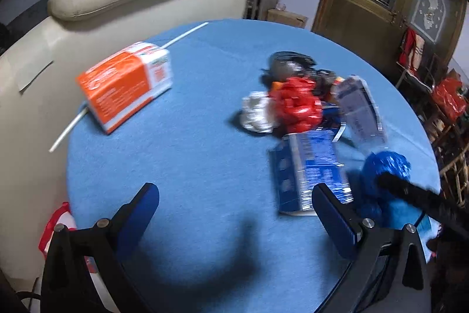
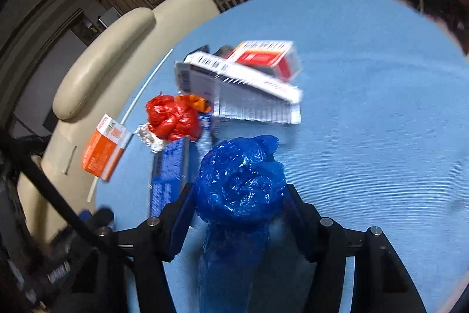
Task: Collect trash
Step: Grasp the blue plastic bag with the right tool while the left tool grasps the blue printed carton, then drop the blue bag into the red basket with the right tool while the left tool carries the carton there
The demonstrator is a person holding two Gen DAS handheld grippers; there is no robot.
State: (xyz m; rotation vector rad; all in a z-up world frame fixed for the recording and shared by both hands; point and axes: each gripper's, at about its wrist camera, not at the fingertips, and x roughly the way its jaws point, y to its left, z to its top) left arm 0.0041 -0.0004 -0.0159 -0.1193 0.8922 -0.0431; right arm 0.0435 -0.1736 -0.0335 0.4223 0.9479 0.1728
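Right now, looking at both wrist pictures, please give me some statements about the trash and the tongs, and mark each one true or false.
1. The right tongs have the crumpled blue plastic bag between them. True.
2. The left tongs grip the orange box. False: they are open and empty; the box lies apart.
3. The table has a blue cover. True.
4. The red plastic bag lies alone, far from other trash. False: it sits in the pile.
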